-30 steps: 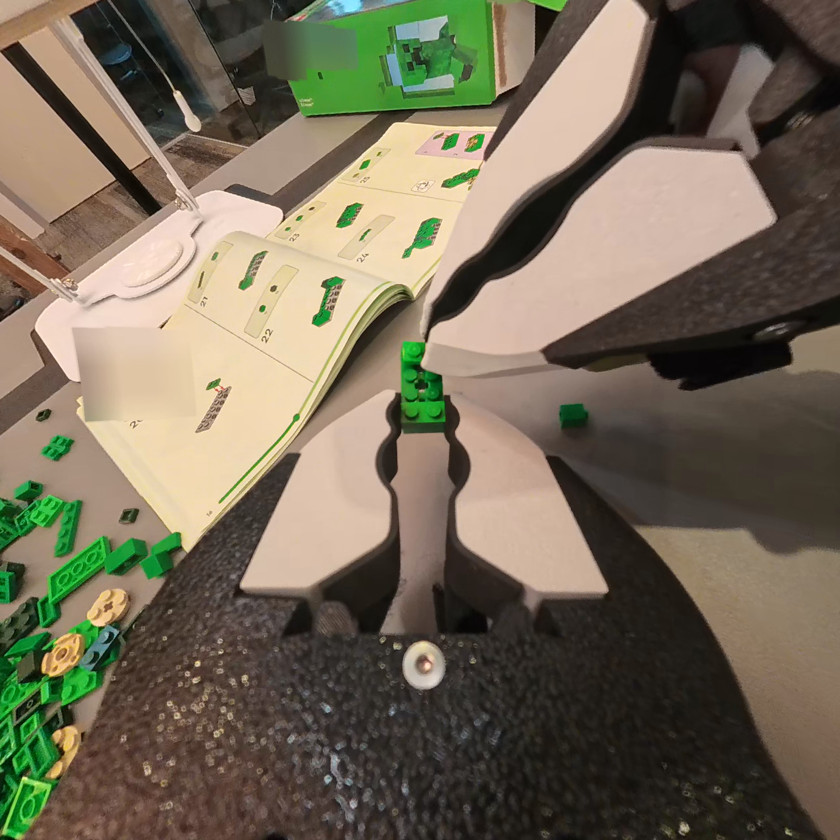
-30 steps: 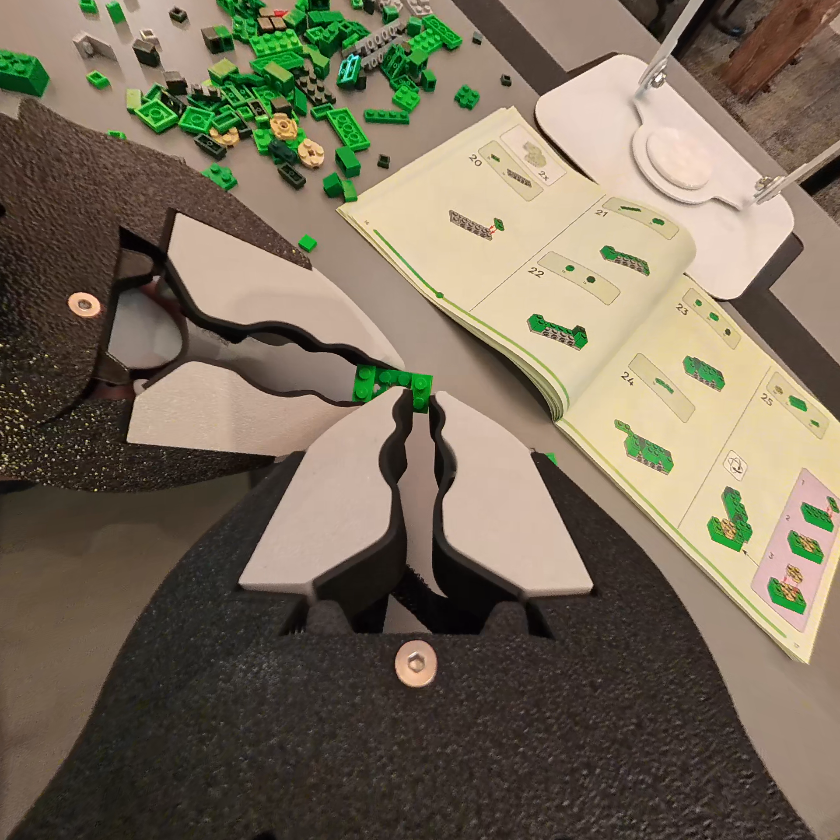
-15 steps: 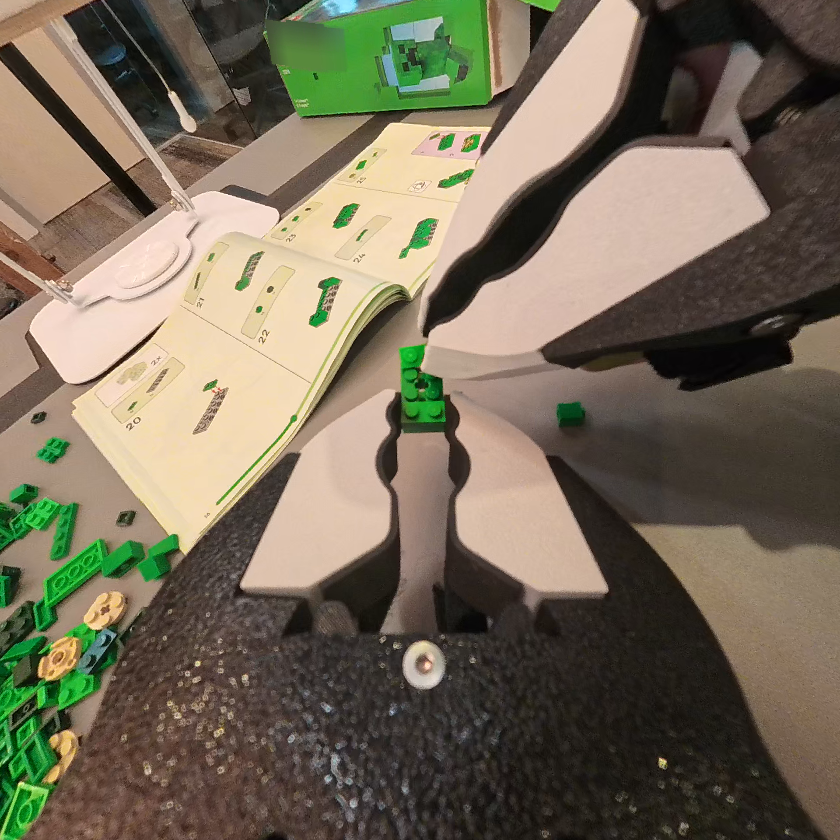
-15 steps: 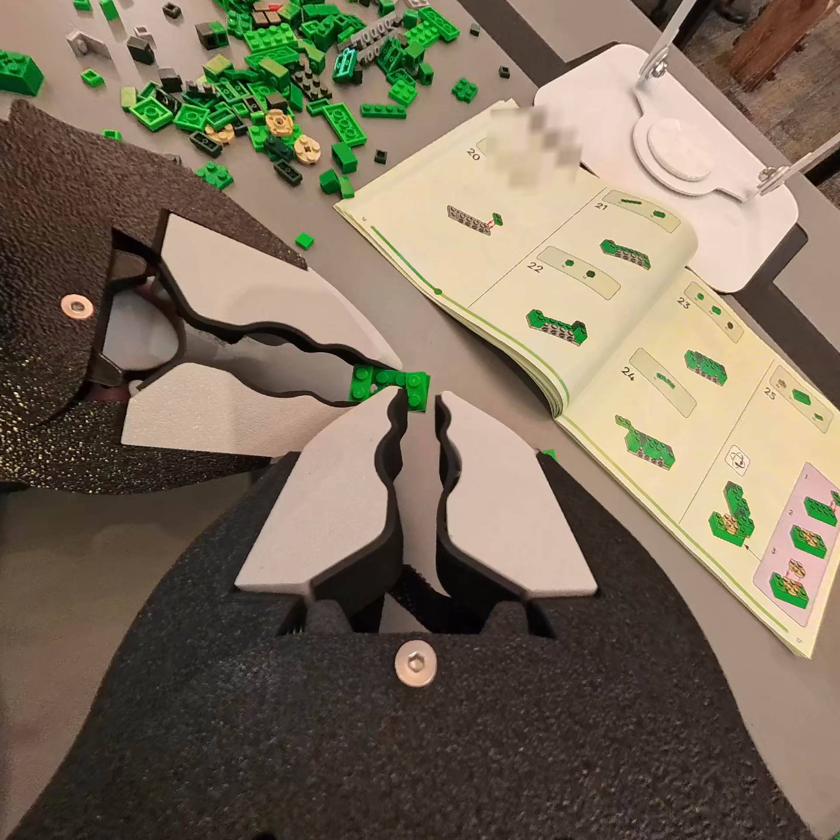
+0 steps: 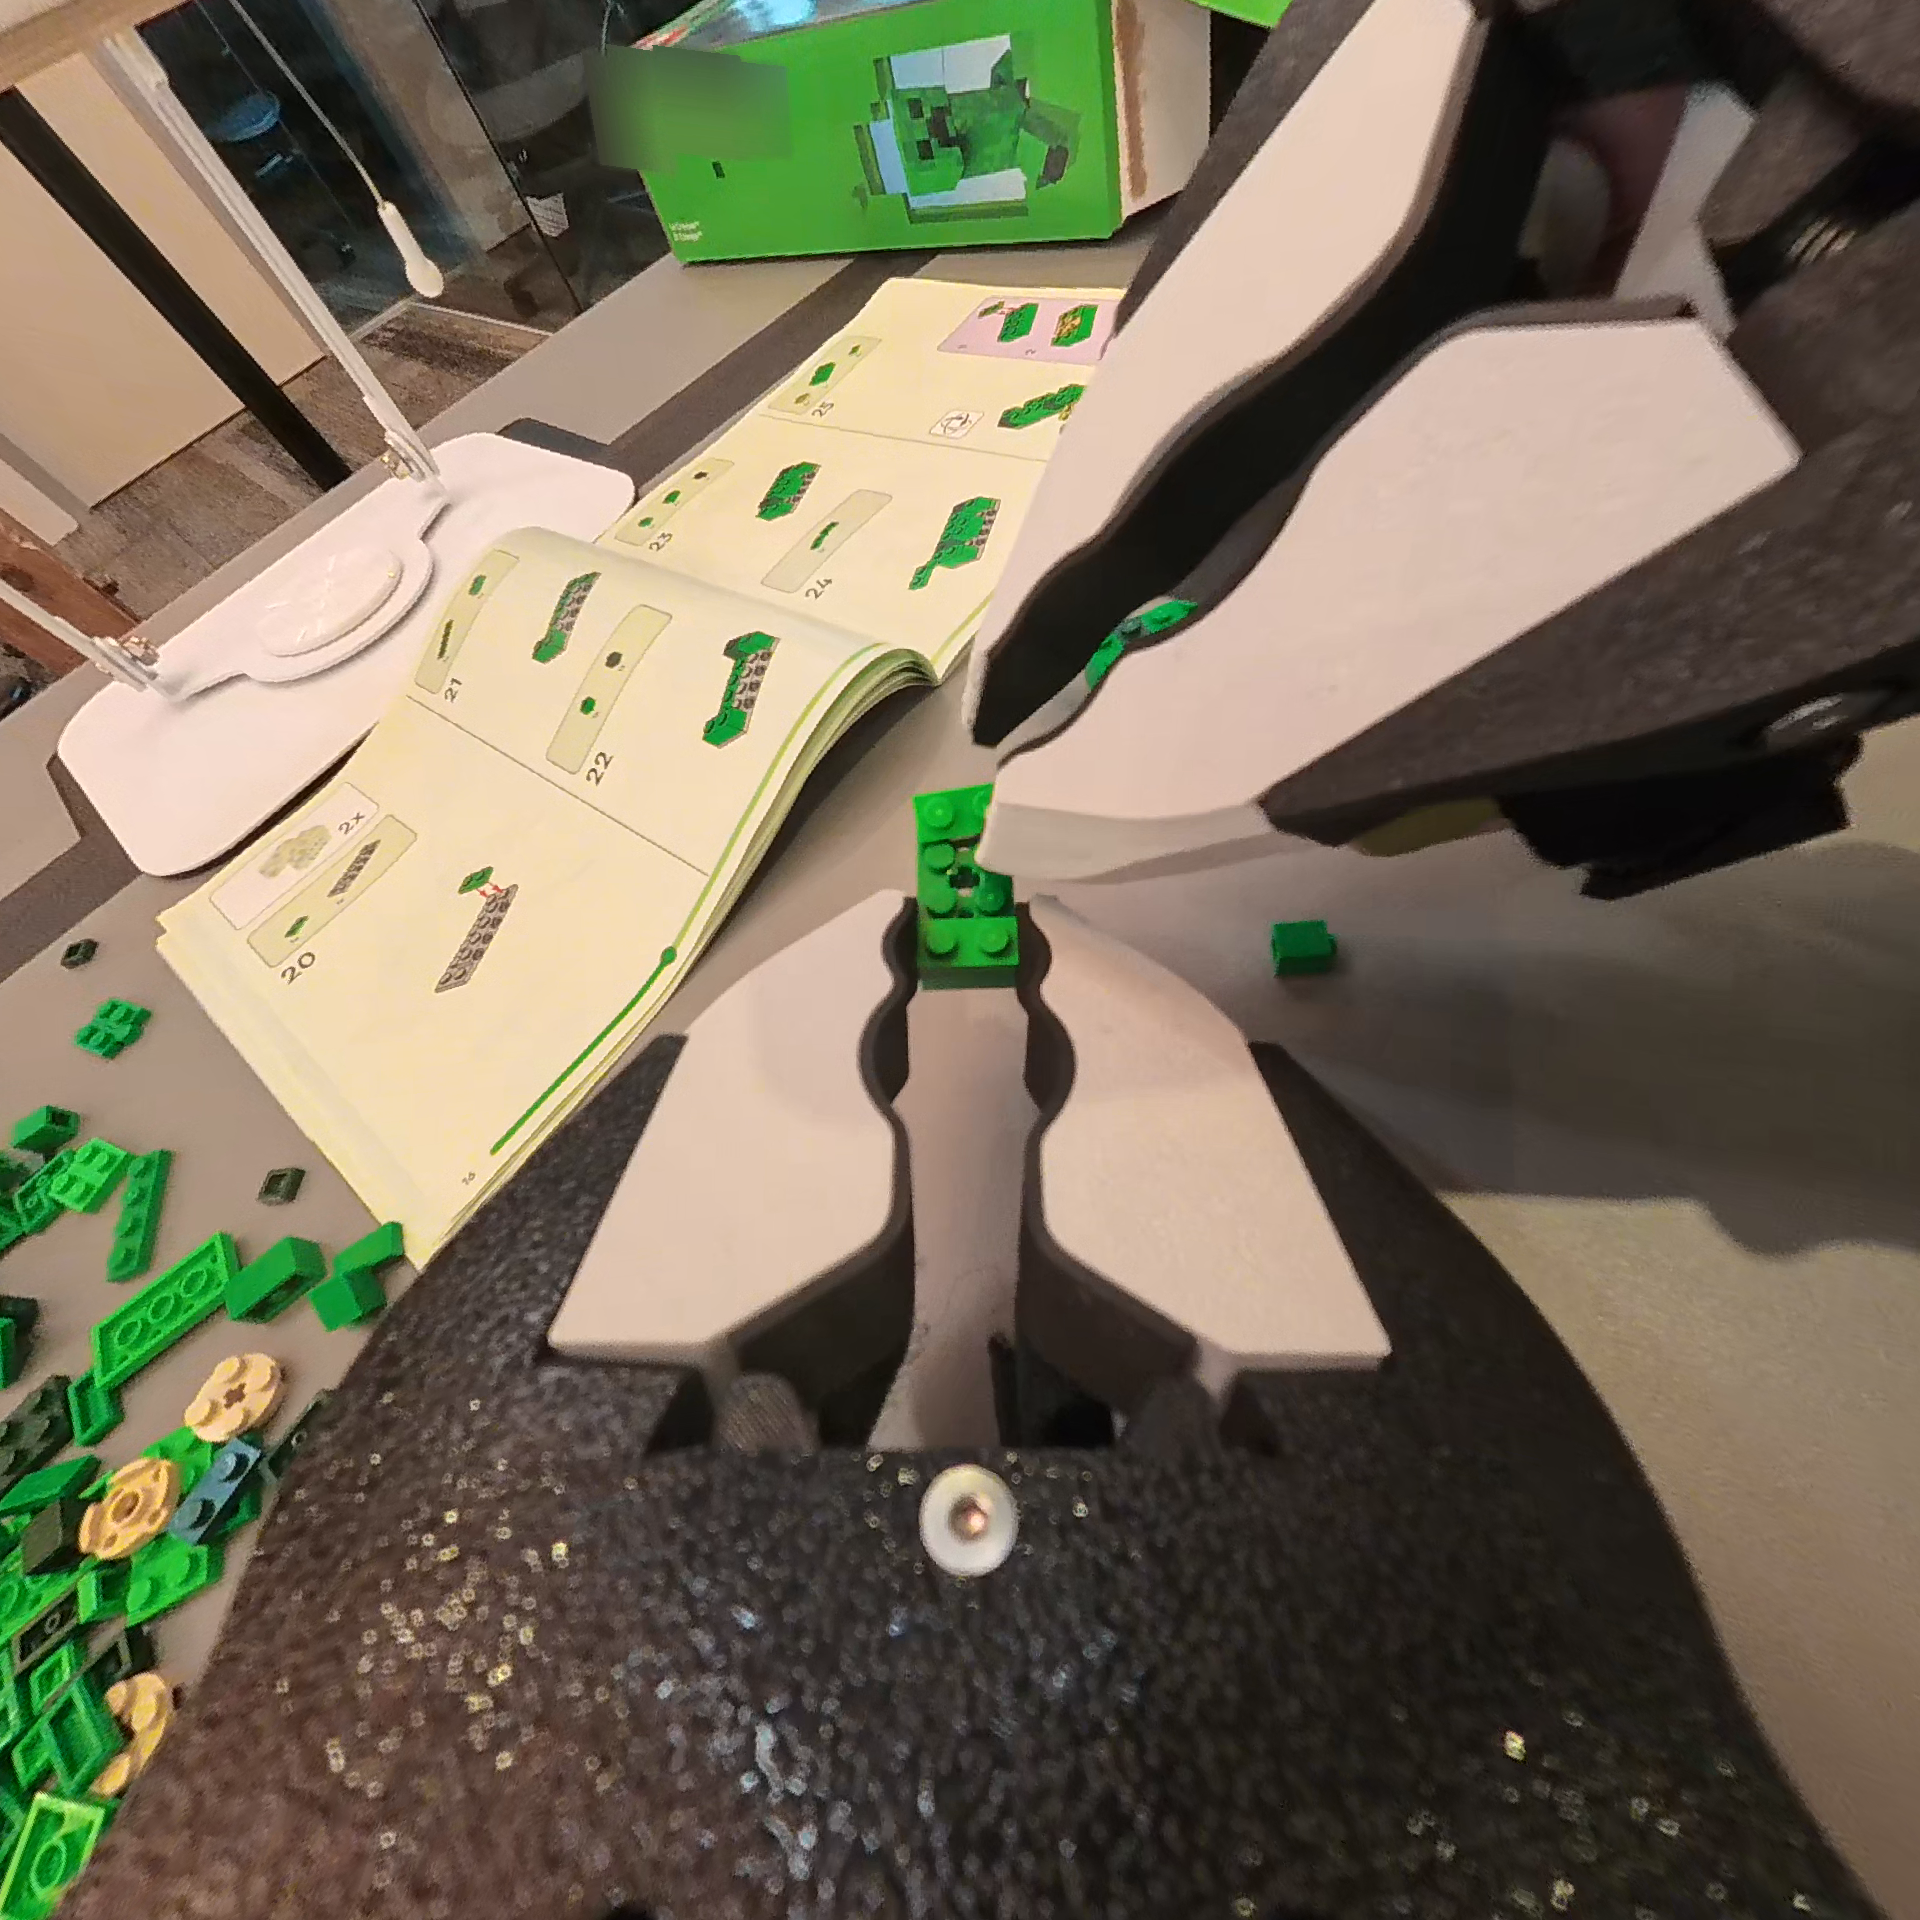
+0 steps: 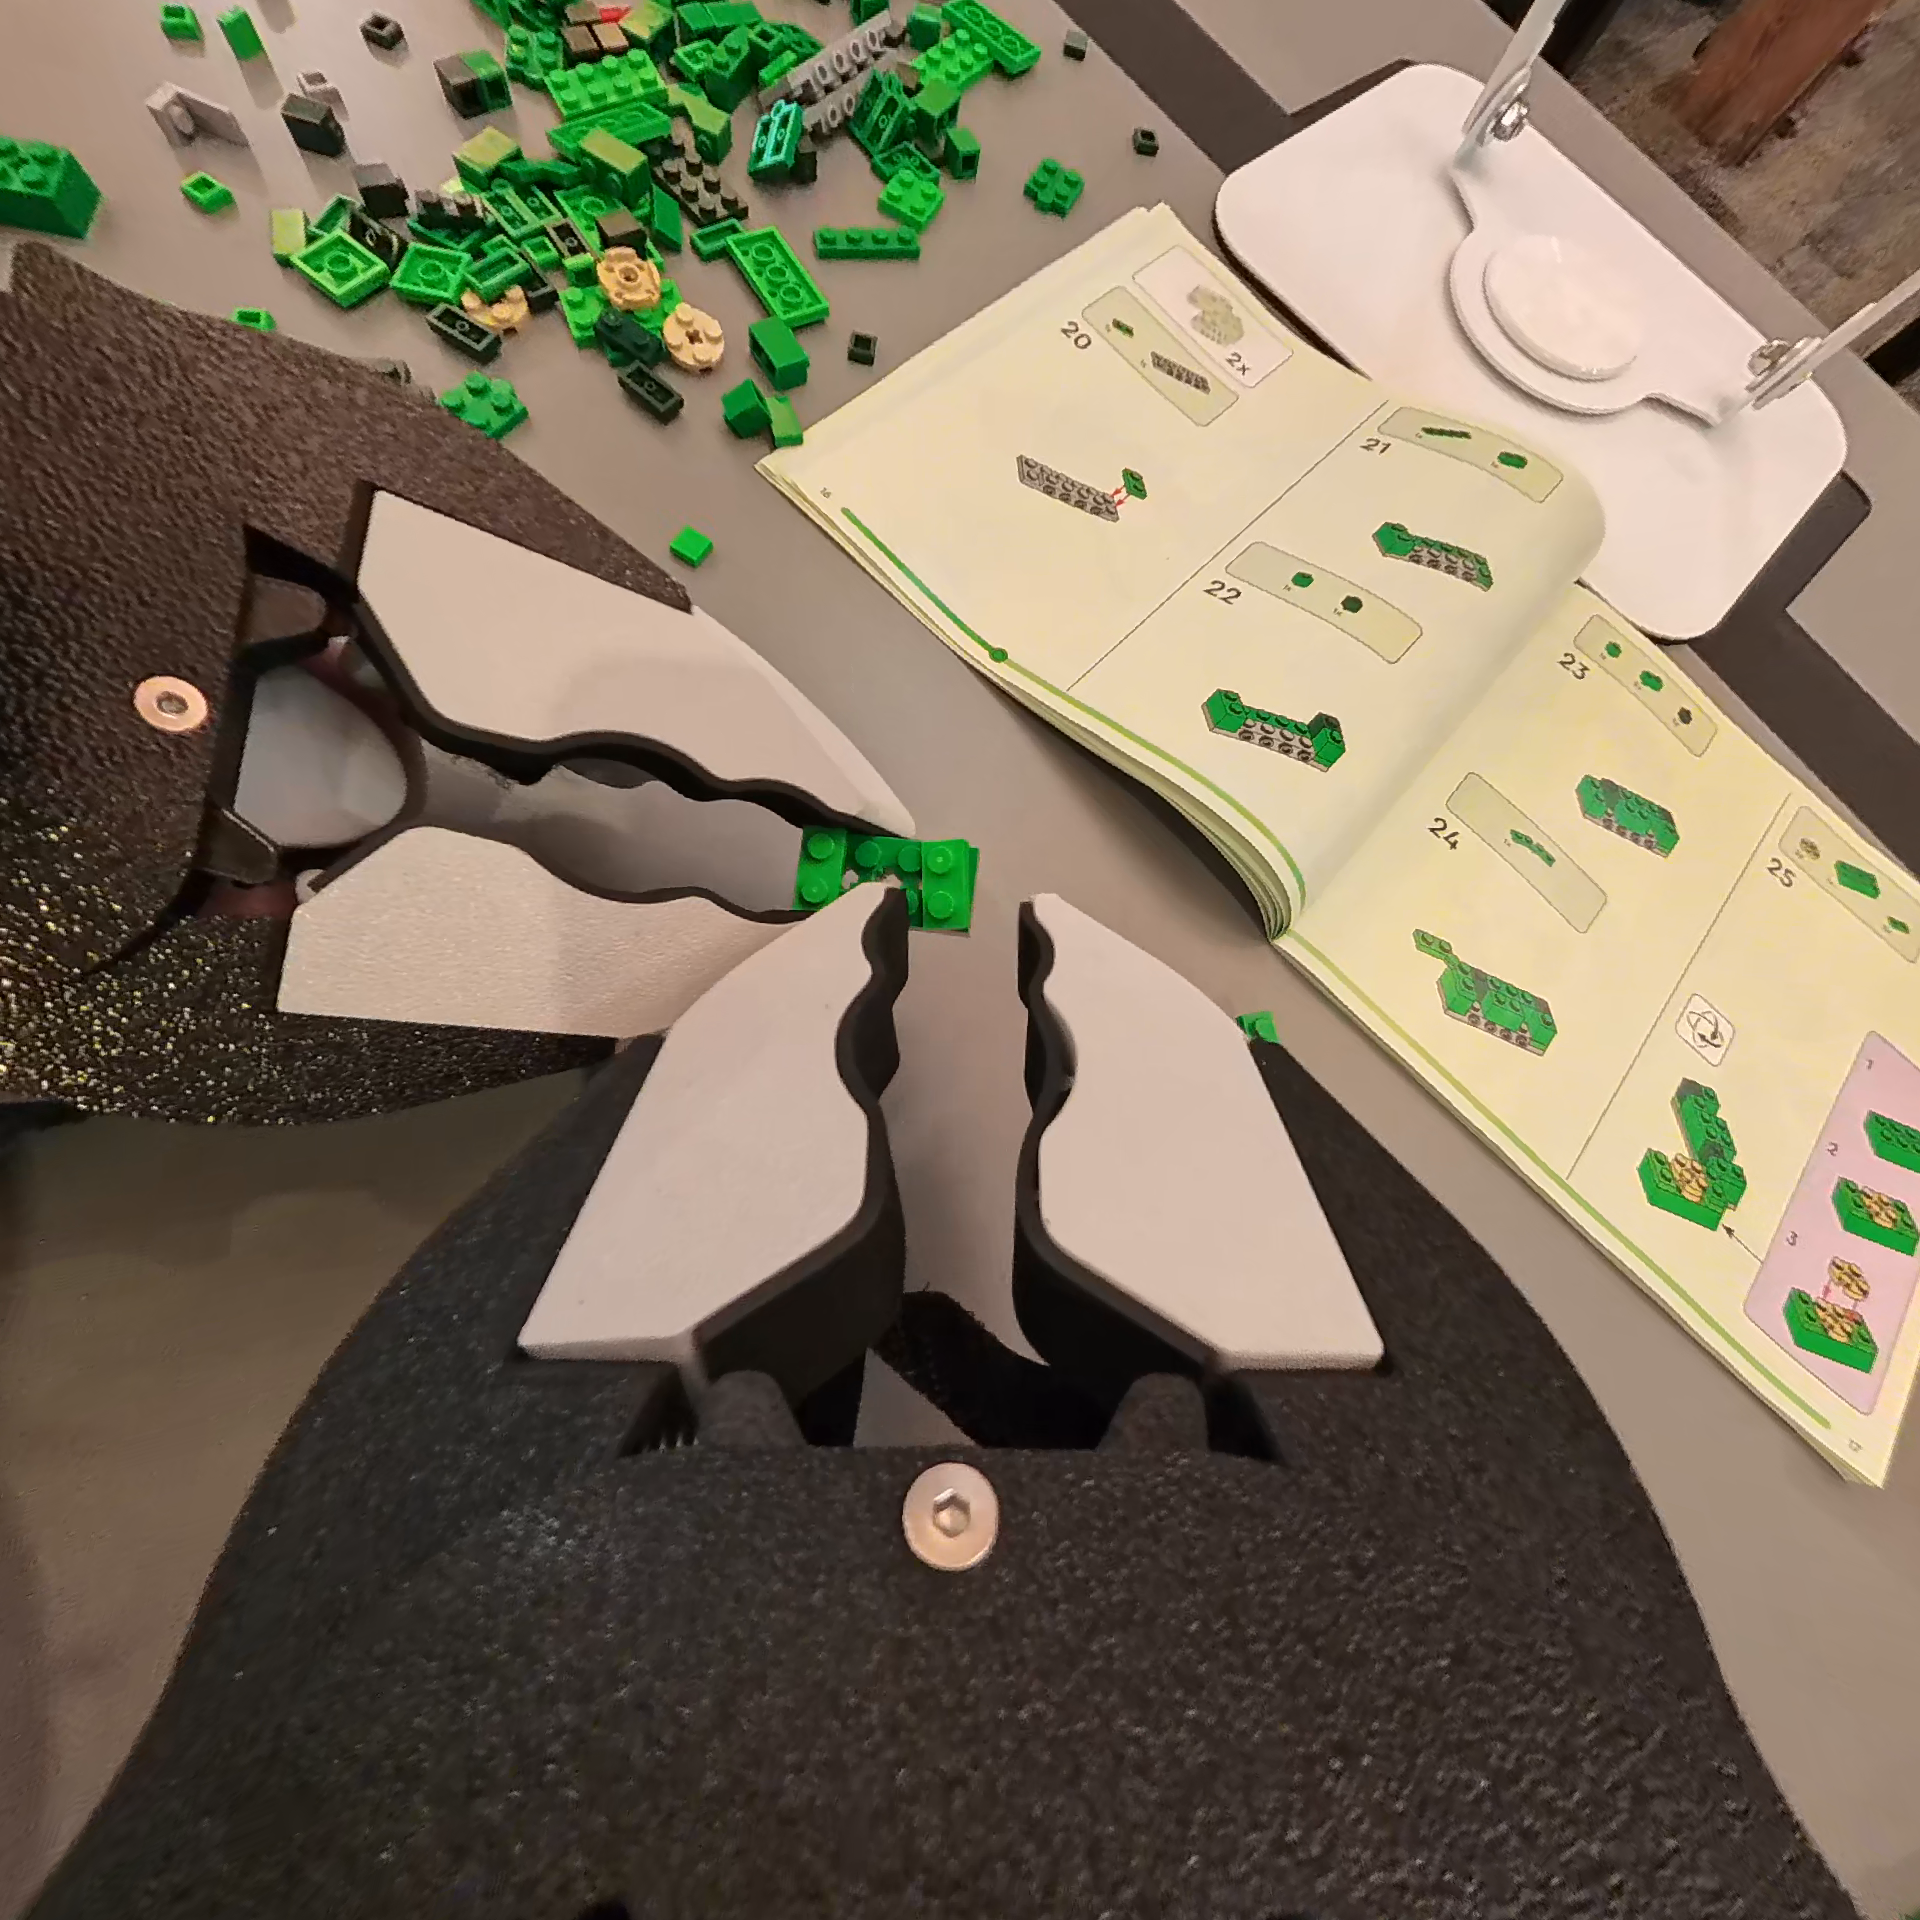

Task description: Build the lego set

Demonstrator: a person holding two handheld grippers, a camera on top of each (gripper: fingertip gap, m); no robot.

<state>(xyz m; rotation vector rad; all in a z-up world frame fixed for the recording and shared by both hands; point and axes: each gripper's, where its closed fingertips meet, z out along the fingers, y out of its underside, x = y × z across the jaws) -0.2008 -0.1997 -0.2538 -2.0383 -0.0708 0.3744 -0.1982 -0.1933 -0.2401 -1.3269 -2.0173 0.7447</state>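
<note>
A small green brick assembly [image 5: 966, 935] is clamped between the tips of my left gripper [image 5: 966, 914], just above the grey table. In the right wrist view the left gripper [image 6: 862, 868] comes in from the left, shut on the same assembly [image 6: 940, 878]. My right gripper [image 6: 961, 909] has its jaws parted, with nothing between them. Its left fingertip [image 6: 883, 920] sits against the free end of the assembly. In the left wrist view the right gripper [image 5: 987, 790] reaches down from the upper right onto the far end of the assembly.
An open instruction booklet [image 6: 1299, 623] lies just beyond the grippers. A pile of loose green, tan and grey bricks [image 6: 623, 156] lies at the far left. A white stand base [image 6: 1558, 364], a green box [image 5: 883, 135] and a single green brick [image 5: 1302, 948] are also on the table. Only a small space, under 4 cm, lies between the two pairs of fingers.
My right gripper's jaws have opened from nearly closed at the assembly's end. My left gripper still holds the assembly in the same place.
</note>
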